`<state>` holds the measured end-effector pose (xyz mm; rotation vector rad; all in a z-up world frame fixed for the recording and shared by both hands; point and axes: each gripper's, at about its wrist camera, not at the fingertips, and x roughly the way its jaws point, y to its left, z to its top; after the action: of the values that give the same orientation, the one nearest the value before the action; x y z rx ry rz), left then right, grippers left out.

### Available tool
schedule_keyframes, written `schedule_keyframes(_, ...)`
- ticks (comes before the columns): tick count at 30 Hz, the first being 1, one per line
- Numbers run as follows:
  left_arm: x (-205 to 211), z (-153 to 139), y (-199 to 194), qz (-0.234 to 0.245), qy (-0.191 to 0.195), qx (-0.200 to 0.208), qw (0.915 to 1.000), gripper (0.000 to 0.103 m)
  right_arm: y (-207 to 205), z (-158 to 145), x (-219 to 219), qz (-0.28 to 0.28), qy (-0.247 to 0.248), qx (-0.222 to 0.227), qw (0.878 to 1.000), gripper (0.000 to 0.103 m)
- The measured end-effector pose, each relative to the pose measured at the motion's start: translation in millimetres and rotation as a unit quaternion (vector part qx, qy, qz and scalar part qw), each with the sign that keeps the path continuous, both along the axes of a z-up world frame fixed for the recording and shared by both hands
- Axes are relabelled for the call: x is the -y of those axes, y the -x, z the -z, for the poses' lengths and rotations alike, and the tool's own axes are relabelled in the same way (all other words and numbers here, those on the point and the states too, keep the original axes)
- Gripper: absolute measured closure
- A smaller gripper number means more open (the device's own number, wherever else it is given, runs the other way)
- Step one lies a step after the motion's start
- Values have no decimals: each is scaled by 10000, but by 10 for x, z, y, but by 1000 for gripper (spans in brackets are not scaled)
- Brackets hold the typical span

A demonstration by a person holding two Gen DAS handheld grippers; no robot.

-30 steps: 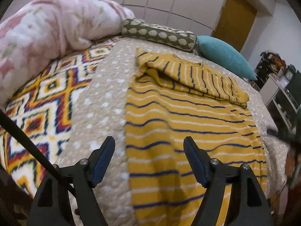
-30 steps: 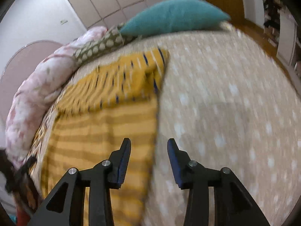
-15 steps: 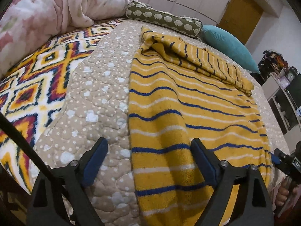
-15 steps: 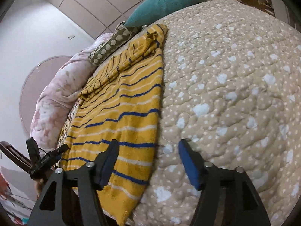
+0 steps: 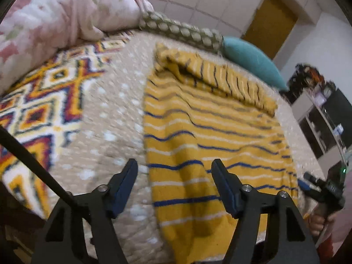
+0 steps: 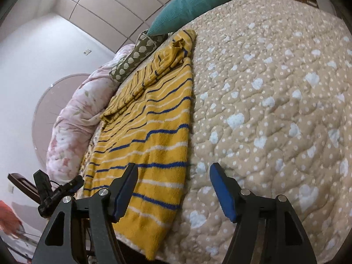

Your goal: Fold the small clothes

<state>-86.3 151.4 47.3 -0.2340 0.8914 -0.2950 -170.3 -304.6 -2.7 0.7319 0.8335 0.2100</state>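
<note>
A yellow sweater [image 5: 209, 136] with blue and white stripes lies flat on the bed, its far part folded over into a band [image 5: 215, 74]. My left gripper [image 5: 173, 169] hovers over the sweater's near left edge; its jaws are closing, with that edge between them and the pads not pressing on it. In the right wrist view the sweater [image 6: 149, 136] runs away to the upper left. My right gripper [image 6: 173, 171] stands open over its near right edge, one finger above the fabric and the other above the quilt.
A beige heart-dotted quilt [image 6: 275, 110] covers the bed. A patterned blanket [image 5: 39, 114] and a pink floral duvet [image 5: 55, 22] lie to the left. A green bolster [image 5: 182, 33] and a teal cushion [image 5: 250, 63] sit at the far end. Shelves [image 5: 325, 114] stand at the right.
The right gripper's jaws widened as it swung down to the sweater's near right edge. The left gripper's jaws spread, then narrowed, over the near left edge.
</note>
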Motion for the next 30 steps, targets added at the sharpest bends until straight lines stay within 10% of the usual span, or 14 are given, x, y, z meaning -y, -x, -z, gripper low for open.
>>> schedule_keyframes(9,-250,287,-32,18,1100,-461,9929,34,81,31,-394,-756,-91,86,9971,32)
schedule_keyframes(13,-156,390,-72,400,2137,-694,9736,34,-21,55,-629,-1086,-249,136,9937,33)
schedule_keyframes(18,52,368,13,574,2038,-633,9753,34,-152,110,-754,-1196,-725,210,9899,35)
schedule_keyframes(22,157,389,123,718,2097,-769,9721,70,-135,182,-707,-1215,-1089,177,9864,50)
schedule_keyframes(30,295,475,291,797,1889,-742,9759,60,47,215,-638,-1048,-922,113,9901,59)
